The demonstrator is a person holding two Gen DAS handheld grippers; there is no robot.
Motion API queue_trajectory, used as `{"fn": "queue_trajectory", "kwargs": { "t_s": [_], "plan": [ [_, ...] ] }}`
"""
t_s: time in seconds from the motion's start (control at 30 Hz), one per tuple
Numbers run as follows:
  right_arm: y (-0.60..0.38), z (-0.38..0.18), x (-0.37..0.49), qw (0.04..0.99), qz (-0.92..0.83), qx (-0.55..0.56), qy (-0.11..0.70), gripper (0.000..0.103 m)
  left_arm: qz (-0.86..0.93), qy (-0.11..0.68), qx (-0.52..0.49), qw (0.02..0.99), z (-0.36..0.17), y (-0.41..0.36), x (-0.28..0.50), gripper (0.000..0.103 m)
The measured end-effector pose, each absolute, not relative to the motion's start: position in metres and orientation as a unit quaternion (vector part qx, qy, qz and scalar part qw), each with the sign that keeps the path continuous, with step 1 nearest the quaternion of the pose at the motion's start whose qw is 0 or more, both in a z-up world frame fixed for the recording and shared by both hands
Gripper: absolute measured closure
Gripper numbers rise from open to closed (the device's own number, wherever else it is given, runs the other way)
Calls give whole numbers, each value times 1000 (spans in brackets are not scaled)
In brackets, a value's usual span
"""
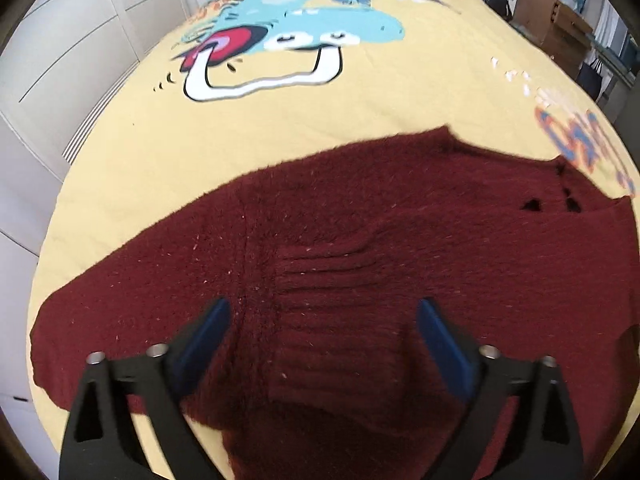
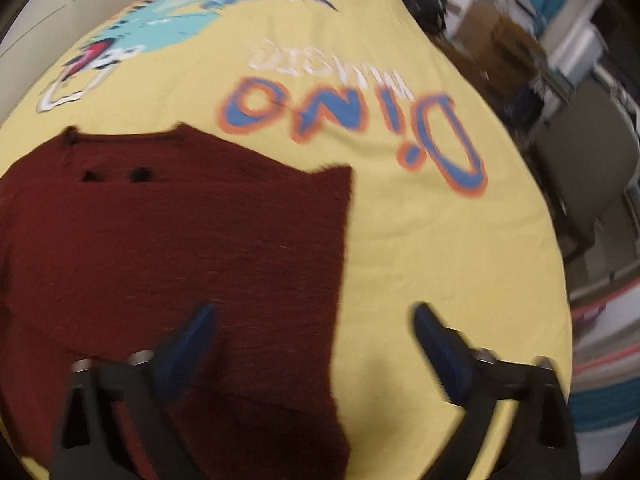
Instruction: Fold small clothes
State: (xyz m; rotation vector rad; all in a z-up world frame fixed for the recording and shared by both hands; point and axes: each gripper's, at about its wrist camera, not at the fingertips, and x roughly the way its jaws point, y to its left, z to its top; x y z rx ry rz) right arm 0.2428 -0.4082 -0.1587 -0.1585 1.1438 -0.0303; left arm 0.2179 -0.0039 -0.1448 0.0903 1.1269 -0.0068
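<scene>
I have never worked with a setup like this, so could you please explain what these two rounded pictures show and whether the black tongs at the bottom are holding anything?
There is no robot here: a person holds a two-finger gripper in each hand, and a wide-angle camera on each gripper looks forward along its fingers. One picture comes from the left gripper, the other from the right gripper. The black arms with blue pads at the bottom are those fingers. Both pictures look down on a bed with a yellow dinosaur bedspread, on which a dark red knitted sweater lies spread out. Both grippers are open and hold nothing. The left one hangs above a ribbed part of the sweater; the right one is over the sweater's edge, half above bare bedspread.
</scene>
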Motion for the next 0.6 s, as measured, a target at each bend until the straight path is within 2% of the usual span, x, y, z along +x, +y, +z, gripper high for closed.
{"fn": "queue_trajectory", "kwargs": {
  "t_s": [0.3,0.4,0.6],
  "plan": [
    [-331,-137,232,860,61,-50,504,0,-48,504,49,861,-116,-53,200,1],
    [-308,-151,233,860,69,-45,504,0,-55,504,53,861,-127,-67,200,1],
    [-295,-213,231,836,49,-60,543,0,-40,545,59,835,-182,-72,210,1]
  ]
}}
